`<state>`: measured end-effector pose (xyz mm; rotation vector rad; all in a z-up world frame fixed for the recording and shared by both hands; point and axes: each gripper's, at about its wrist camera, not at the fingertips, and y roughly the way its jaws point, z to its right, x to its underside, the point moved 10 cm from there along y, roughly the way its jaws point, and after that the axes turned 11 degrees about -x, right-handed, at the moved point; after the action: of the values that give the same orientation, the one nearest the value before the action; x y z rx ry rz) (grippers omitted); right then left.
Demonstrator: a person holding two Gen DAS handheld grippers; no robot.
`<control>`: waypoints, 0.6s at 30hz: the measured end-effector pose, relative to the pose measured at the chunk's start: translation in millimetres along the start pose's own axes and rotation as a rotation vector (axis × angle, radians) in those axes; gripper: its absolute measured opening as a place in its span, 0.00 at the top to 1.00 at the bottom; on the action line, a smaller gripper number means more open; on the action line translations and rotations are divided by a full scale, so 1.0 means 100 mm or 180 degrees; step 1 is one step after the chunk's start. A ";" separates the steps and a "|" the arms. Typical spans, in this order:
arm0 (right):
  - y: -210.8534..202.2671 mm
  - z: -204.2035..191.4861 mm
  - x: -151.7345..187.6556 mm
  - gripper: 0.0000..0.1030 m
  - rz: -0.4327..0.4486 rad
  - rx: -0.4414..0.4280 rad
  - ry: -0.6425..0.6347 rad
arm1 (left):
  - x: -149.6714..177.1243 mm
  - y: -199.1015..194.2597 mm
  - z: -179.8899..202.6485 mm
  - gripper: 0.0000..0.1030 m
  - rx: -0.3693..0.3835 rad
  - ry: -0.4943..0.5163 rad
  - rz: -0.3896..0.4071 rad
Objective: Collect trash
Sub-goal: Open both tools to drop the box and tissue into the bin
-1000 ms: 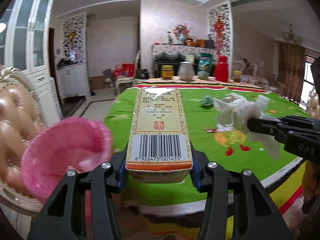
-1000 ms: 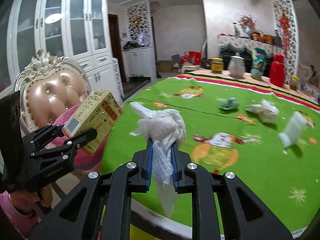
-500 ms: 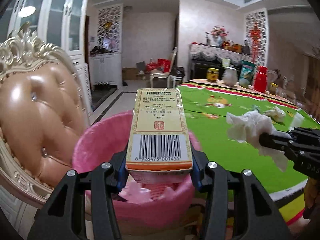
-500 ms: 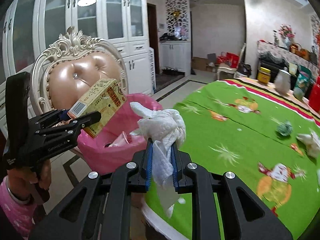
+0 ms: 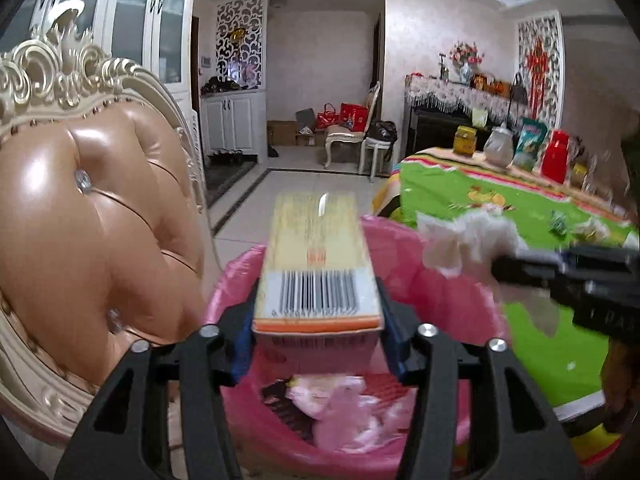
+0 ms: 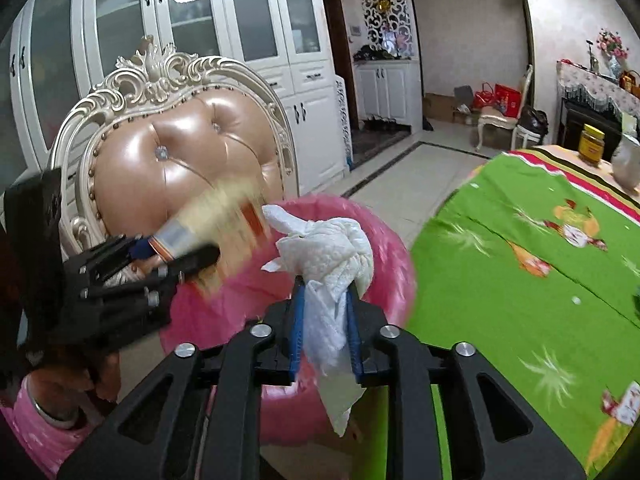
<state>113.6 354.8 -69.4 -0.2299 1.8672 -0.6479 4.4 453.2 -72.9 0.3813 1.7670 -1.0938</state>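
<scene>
A yellow cardboard box (image 5: 316, 264) with a barcode lies between the fingers of my left gripper (image 5: 316, 320), whose jaws are opening; the box is blurred and slipping down over the pink-lined bin (image 5: 436, 296). In the right wrist view the same box (image 6: 224, 224) smears past the left gripper (image 6: 192, 256) above the bin (image 6: 384, 248). My right gripper (image 6: 325, 292) still pinches a crumpled white tissue (image 6: 332, 252) at the bin's rim, and its jaws are starting to open. The tissue (image 5: 468, 240) and the right gripper (image 5: 520, 268) also show at the right of the left wrist view.
A tan leather chair (image 5: 100, 220) with a carved cream frame stands tight against the bin's left side. The table with the green cloth (image 6: 520, 280) lies to the right, with a green scrap (image 5: 558, 222) and a white wad (image 5: 592, 228) on it. Crumpled trash lies inside the bin.
Both grippers swung left from over the table to over the pink bin. The left jaws have widened and the box is now blurred, sliding out. The right jaws stand slightly wider around the tissue.
</scene>
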 end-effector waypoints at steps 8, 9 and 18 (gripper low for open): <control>-0.04 -0.02 -0.11 0.35 0.0146 -0.0021 -0.0044 | 0.06 -0.06 -0.31 0.21 -0.0385 -0.0020 0.0092; -0.11 -0.01 -0.11 0.35 0.0175 0.0009 -0.0060 | 0.07 -0.08 -0.33 0.17 -0.0412 -0.0024 0.0101; -1.00 0.35 0.05 0.33 0.0394 0.0459 -0.0035 | 0.00 -0.35 0.22 0.05 -0.0184 0.0123 0.0225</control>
<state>129.4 257.7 -28.8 -0.0237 1.7998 -0.6907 -6.6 416.7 -57.9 0.4287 1.8013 -0.9893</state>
